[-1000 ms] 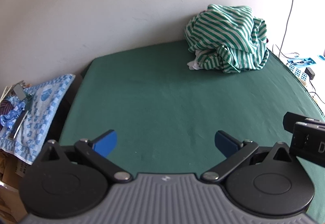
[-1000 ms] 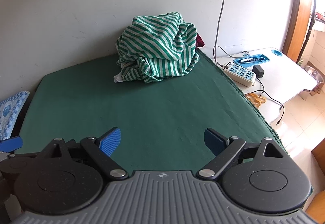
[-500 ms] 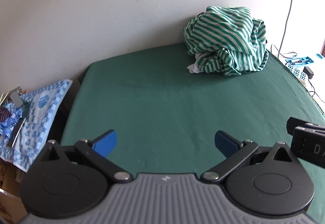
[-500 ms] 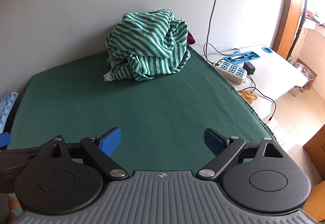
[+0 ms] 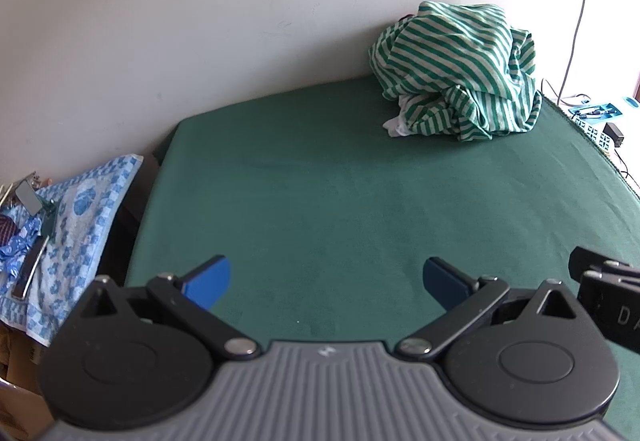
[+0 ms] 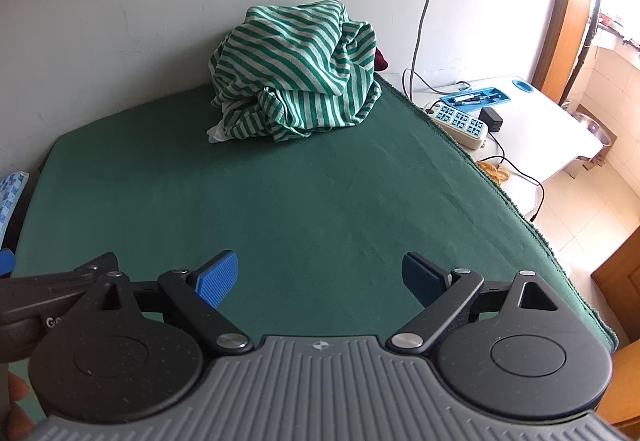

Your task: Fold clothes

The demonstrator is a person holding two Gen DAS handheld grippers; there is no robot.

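A crumpled green-and-white striped shirt [image 5: 456, 77] sits in a heap at the far right corner of the green surface [image 5: 320, 201], pushed up against the white wall [image 5: 200, 21]. A bit of white cloth [image 6: 218, 135] peeks out from under the heap at its near left edge, and something dark red [image 6: 381, 61] shows behind it in the right wrist view.

The left gripper [image 5: 326, 279] hovers above the near part of the surface with its jaws spread wide and nothing between them. The shirt lies well ahead of it and off to the right, well apart from its blue pads [image 5: 208, 281].

The right gripper [image 6: 320, 275] is likewise wide open and holds nothing; only bare green cloth shows between its pads [image 6: 218, 275]. From this side the shirt is far ahead and slightly left of centre, again well apart from the jaws. The two grippers are side by side, each one's black body showing at the edge of the other's view.

To the left of the surface lies a blue patterned towel [image 5: 76, 217] with some small metal items on it. To the right stands a white table [image 6: 532, 121] carrying a power strip [image 6: 460, 121], a blue tray [image 6: 478, 97] and a black adapter [image 6: 491, 117], with a cable [image 6: 426, 1] running up the wall.
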